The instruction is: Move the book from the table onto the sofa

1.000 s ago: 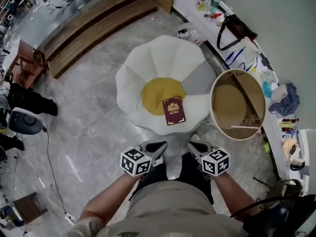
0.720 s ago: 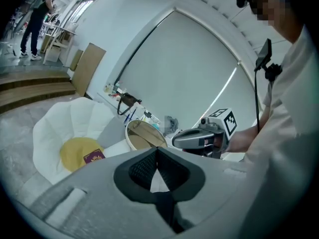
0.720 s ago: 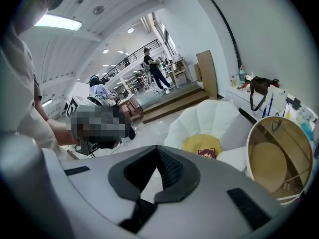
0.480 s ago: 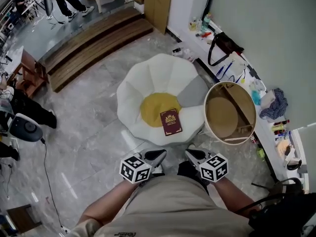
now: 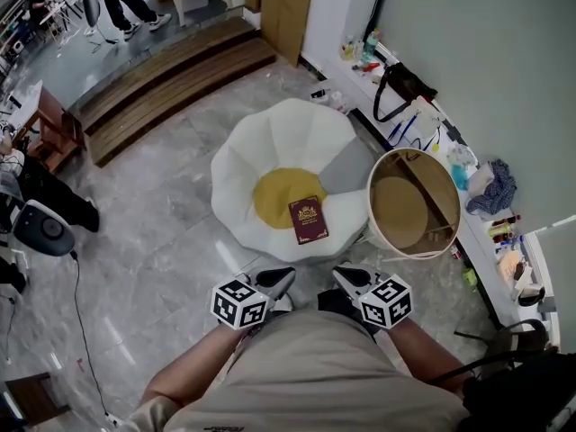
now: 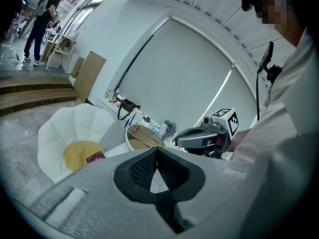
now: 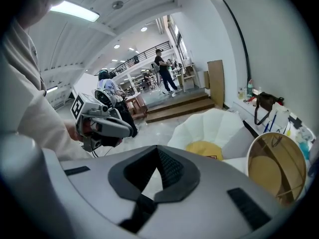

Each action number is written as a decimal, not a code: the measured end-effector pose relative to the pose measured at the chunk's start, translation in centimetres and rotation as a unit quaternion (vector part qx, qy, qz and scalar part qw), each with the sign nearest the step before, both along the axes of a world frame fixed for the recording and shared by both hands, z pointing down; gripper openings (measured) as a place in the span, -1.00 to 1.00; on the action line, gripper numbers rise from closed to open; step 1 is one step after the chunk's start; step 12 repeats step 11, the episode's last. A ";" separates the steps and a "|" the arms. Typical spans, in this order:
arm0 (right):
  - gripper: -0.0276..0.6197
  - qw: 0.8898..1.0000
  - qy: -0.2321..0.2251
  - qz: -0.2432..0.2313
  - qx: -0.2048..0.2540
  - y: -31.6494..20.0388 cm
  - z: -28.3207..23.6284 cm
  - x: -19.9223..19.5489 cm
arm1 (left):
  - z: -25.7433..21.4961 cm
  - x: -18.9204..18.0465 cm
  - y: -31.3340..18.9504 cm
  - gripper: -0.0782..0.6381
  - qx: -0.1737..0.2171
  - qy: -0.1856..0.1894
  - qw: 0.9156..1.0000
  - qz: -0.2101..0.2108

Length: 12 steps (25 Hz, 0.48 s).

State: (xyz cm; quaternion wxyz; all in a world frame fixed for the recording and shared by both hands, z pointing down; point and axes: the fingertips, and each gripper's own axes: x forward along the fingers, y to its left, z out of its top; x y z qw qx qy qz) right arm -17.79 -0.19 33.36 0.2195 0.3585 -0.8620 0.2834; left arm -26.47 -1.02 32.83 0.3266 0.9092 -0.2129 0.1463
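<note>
Both pairs of jaws are pressed together with nothing between them. The left gripper (image 5: 281,278) and the right gripper (image 5: 346,276) are held side by side close to the person's waist, tips pointing forward and down toward the sofa (image 5: 288,124). The left gripper view shows its dark pads meeting at the tip (image 6: 157,149), with the right gripper (image 6: 199,137) just beyond. The right gripper view shows its own tip closed (image 7: 158,151) and the left gripper (image 7: 115,126) off to one side.

The book (image 5: 308,220), dark red with a gold pattern, lies flat on the sofa. It rests partly on the near edge of the yellow cushion (image 5: 273,196) in the middle and partly on a white petal-shaped section in front of it. Both gripper views show it there too (image 6: 94,158) (image 7: 213,157).

A round table (image 5: 405,207) with a tan top and pale rim stands just beside the sofa's right side. Behind it a low ledge (image 5: 432,126) along the wall is crowded with small items, among them a black bag (image 5: 400,84) and a blue cloth (image 5: 493,187). A wooden board (image 5: 288,7) leans against the wall, and wooden steps (image 5: 171,79) rise behind the sofa. Grey floor (image 5: 162,232) lies between the person and the sofa.
</note>
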 end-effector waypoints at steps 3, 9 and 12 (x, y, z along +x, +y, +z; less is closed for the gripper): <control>-0.88 1.000 0.000 0.003 0.001 0.9 0.0 -0.1 | 0.2 0.0 0.8 -0.76 -0.001 0.001 1.000 0.001; -0.88 1.000 -0.002 0.002 -0.001 1.8 0.5 -0.2 | 0.6 0.9 1.8 -0.76 0.000 0.004 1.000 0.008; -0.88 1.000 0.000 0.003 0.001 1.6 0.8 0.0 | 0.7 1.2 1.6 -0.76 0.003 0.006 1.000 0.008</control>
